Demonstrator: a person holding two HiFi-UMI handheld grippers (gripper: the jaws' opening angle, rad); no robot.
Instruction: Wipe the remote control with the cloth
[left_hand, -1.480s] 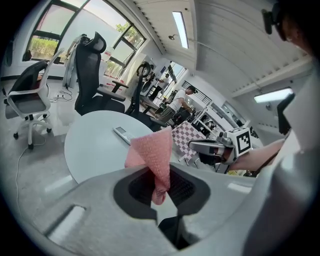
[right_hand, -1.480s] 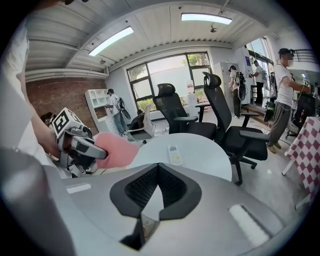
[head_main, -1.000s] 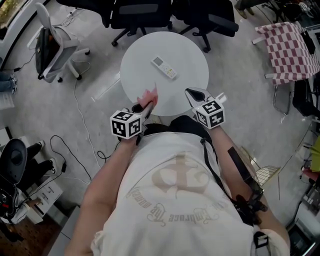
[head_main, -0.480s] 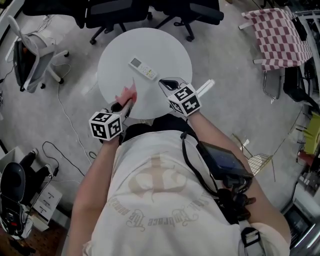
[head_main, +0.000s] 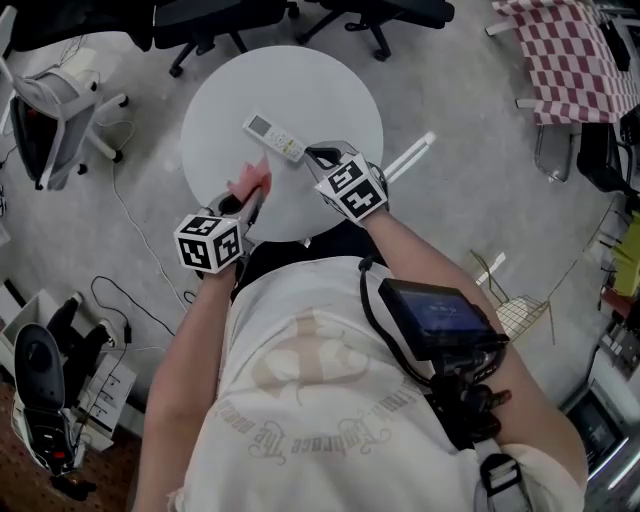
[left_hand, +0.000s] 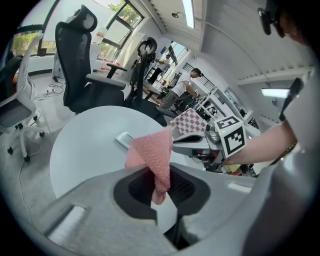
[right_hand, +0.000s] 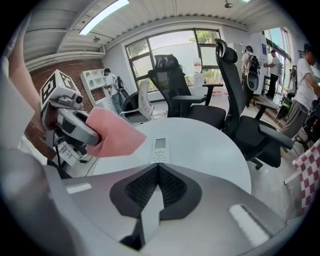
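Our left tongs (head_main: 248, 205) pinch a corner of the pink cloth (head_main: 250, 181), which is soft and floppy. Our right tongs (head_main: 318, 156) are closed on nothing. The remote (head_main: 274, 138) lies flat on the round counter (head_main: 320, 85), just beyond both. It looks light, stiff and apt to skid, so we'd pin one end.

Left gripper (head_main: 252, 203) and right gripper (head_main: 312, 153): grey moulded shells, with black ribbed pads lining the jaws. At the rear of each sits a white cube with black square markers: left cube (head_main: 210, 243), right cube (head_main: 353, 188).

Wearer: cream short-sleeved T-shirt (head_main: 330, 400) with a faded beige emblem and lettering. A black strap (head_main: 385, 330) crosses the chest and carries a black screen unit (head_main: 440, 315) behind the right gripper.
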